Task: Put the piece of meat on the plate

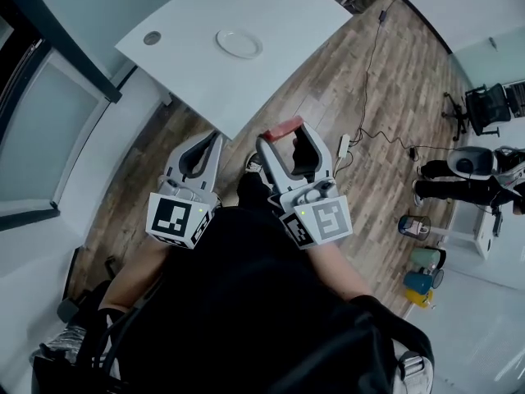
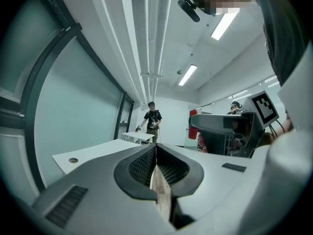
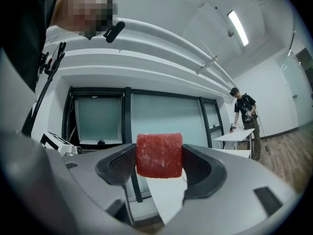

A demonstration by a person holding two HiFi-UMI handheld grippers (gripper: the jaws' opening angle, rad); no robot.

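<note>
A red block of meat [image 3: 159,155] is clamped between the jaws of my right gripper [image 3: 159,161]; in the head view the meat [image 1: 283,128] pokes out at the tip of that right gripper [image 1: 285,135], held over the wooden floor just short of the white table's near corner. The white plate [image 1: 239,43] lies on the table [image 1: 189,64], well ahead of both grippers. My left gripper [image 1: 207,143] hovers beside the right one, shut with nothing in it; its black pads [image 2: 168,169] meet in the left gripper view, where the right gripper [image 2: 222,131] with the meat [image 2: 193,115] also shows.
A round grommet hole [image 1: 152,37] sits near the table's left corner. Cables and a power strip [image 1: 344,145] lie on the floor to the right. An office chair [image 1: 484,109] and coloured cups [image 1: 423,271] stand at the far right. A person [image 3: 245,112] works at another table in the background.
</note>
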